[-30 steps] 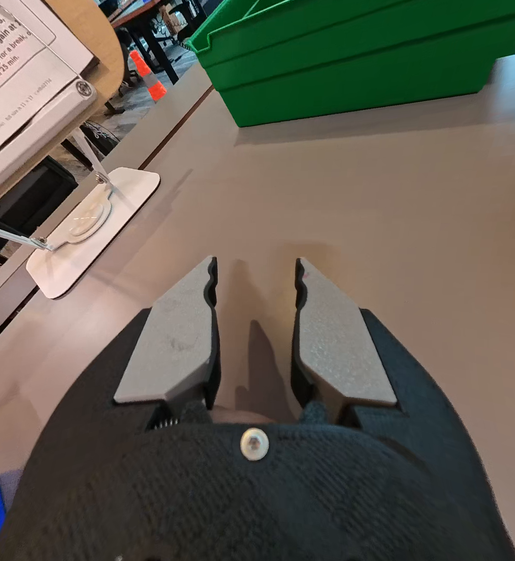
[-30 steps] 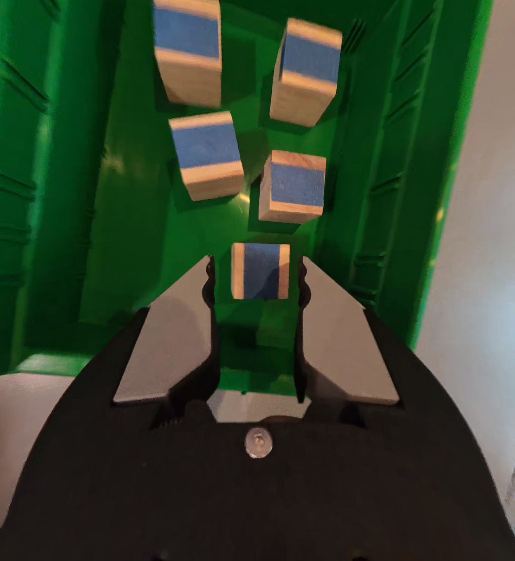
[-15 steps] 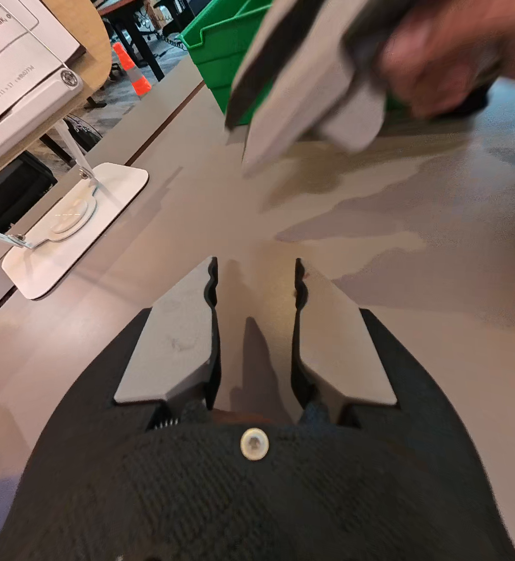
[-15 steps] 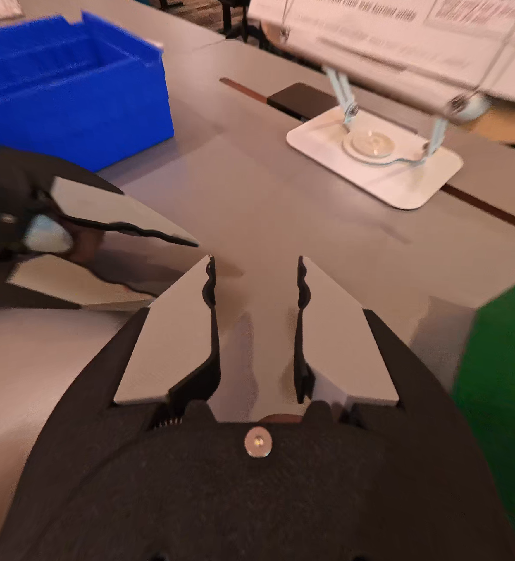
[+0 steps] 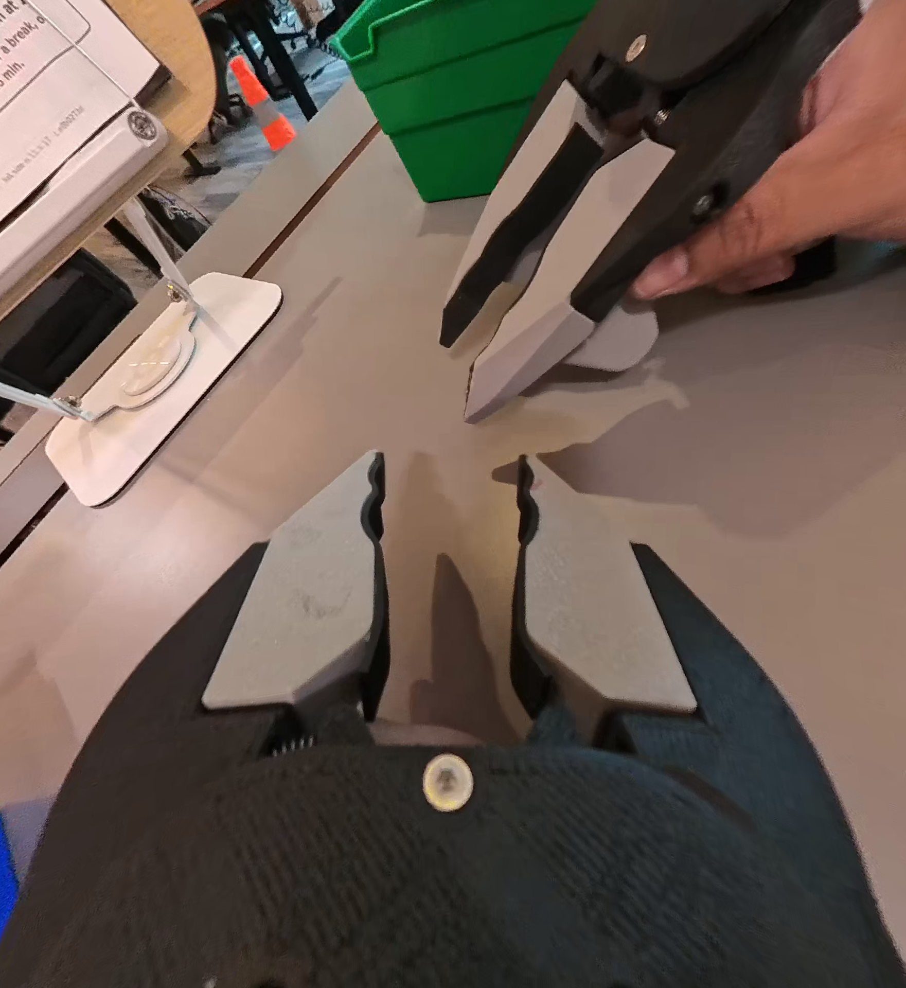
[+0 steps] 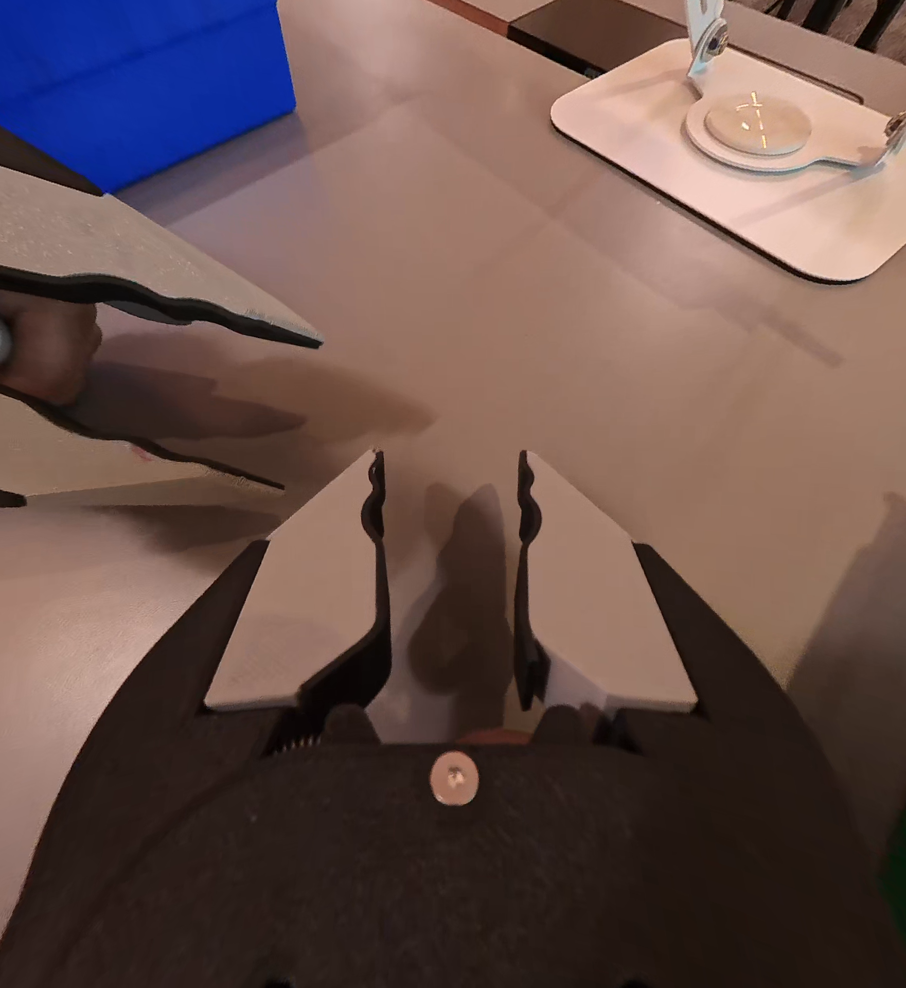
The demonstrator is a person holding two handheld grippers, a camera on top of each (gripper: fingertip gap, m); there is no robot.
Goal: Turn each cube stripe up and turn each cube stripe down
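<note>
Left wrist view alone shows the stacked green plastic bins (image 5: 456, 101) behind the empty, jaws-parted right gripper (image 5: 458, 379); right wrist view alone shows the blue plastic bin (image 6: 119, 85) behind the likewise parted, empty left gripper (image 6: 301, 414).

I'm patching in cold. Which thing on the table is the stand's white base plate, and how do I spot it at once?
Start from the grey tabletop and look to its far edge, away from the blue plastic bin. There lies the flat white rounded-rectangle base plate, with a clear round disc at its middle and thin metal legs rising from it. It alone lies flat and white; both bins are coloured and tall-walled.
</note>
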